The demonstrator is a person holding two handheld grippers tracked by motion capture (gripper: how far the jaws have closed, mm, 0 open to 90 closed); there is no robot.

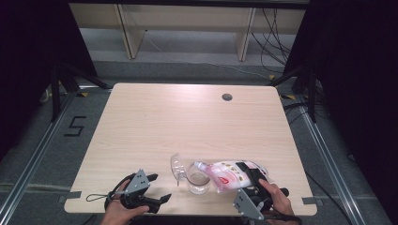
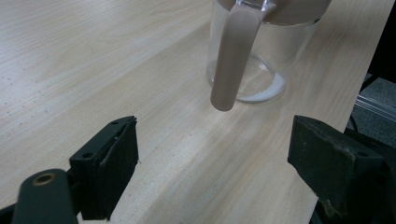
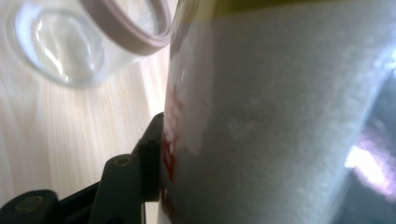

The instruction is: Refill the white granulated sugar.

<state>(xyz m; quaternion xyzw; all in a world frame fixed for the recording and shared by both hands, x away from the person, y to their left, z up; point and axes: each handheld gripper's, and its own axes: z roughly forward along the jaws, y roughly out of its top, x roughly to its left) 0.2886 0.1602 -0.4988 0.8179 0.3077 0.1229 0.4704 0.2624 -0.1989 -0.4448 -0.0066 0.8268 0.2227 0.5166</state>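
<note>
A clear glass jar [image 1: 198, 180] stands near the table's front edge, with a little white powder on its bottom [image 2: 261, 91]. Its clear lid [image 1: 177, 166] hangs open to the left, and a pinkish strap [image 2: 231, 60] dangles down the jar's front. My right gripper [image 1: 248, 171] is shut on a pink and white pouch [image 1: 230, 173], which lies tilted with its spout end over the jar's mouth. In the right gripper view the pouch [image 3: 280, 116] sits against my jaw, with the jar [image 3: 60, 42] beyond. My left gripper [image 1: 159, 187] stands open to the jar's left, with bare table between its jaws [image 2: 215, 163].
The wooden table [image 1: 155, 122] has a round cable hole [image 1: 227, 97] at the back right. Its front edge runs just under both hands. Beyond the table stand a pale shelf unit [image 1: 187, 28] and black stand legs [image 1: 305, 79], with loose cables on the floor.
</note>
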